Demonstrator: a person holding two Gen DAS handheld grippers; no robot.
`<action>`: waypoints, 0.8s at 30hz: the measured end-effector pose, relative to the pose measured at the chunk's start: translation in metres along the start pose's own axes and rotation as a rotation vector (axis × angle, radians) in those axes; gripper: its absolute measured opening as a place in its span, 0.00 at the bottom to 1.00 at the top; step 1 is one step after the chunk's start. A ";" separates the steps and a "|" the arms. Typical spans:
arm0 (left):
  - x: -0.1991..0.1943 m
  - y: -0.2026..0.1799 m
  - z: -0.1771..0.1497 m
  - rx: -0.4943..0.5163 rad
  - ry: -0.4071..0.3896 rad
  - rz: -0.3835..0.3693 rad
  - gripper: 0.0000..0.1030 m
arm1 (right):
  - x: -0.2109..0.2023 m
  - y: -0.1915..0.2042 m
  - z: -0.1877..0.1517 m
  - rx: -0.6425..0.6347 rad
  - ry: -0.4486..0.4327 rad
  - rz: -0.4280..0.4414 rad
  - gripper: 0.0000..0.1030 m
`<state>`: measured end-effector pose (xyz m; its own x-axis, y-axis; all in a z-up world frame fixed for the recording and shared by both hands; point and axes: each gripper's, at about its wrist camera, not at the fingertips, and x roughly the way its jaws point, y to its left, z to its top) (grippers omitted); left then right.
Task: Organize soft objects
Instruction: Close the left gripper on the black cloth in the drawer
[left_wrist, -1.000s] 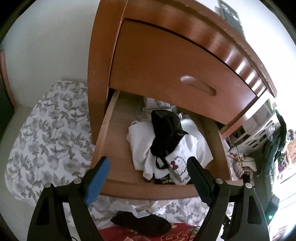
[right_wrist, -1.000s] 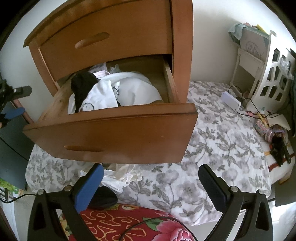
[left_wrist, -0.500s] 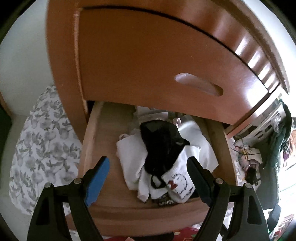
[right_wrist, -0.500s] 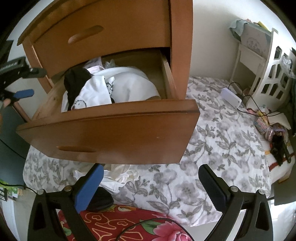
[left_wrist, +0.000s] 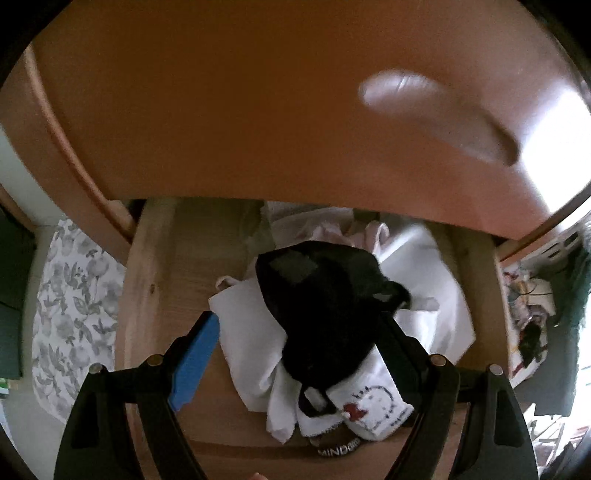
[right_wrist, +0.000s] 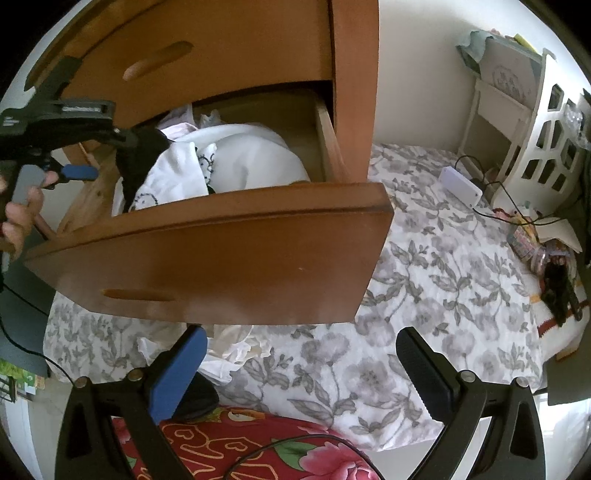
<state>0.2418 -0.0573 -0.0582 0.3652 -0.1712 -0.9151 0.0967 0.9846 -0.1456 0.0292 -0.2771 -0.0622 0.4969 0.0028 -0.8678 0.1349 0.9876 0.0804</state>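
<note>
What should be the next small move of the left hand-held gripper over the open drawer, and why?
Probably lower a little more, then close on the black garment. The left hand-held gripper is open, astride the garment without pinching it, and the garment lies on top of the white clothes in the drawer.

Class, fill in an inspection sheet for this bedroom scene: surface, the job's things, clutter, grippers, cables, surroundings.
Surface: open wooden drawer above a flowered bedspread.
Job's things: black garment on white clothes in the drawer.
Clutter: crumpled white cloth and a dark item on the bed.
Grippers: left gripper open over the pile; right gripper open, empty.
Cables: black cable from a white box.
Surroundings: white shelf, wall.
</note>
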 end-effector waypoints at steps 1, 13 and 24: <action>0.004 0.000 0.001 -0.004 0.009 0.005 0.83 | 0.000 0.000 0.000 0.001 0.001 0.000 1.00; 0.027 0.002 0.008 -0.037 0.053 0.055 0.83 | 0.004 -0.004 -0.002 0.006 0.011 -0.007 1.00; 0.039 -0.008 0.003 -0.032 0.058 0.014 0.61 | 0.005 -0.007 -0.003 0.010 0.018 -0.011 1.00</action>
<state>0.2578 -0.0718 -0.0914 0.3117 -0.1558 -0.9373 0.0623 0.9877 -0.1434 0.0288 -0.2836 -0.0687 0.4796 -0.0049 -0.8775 0.1489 0.9859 0.0758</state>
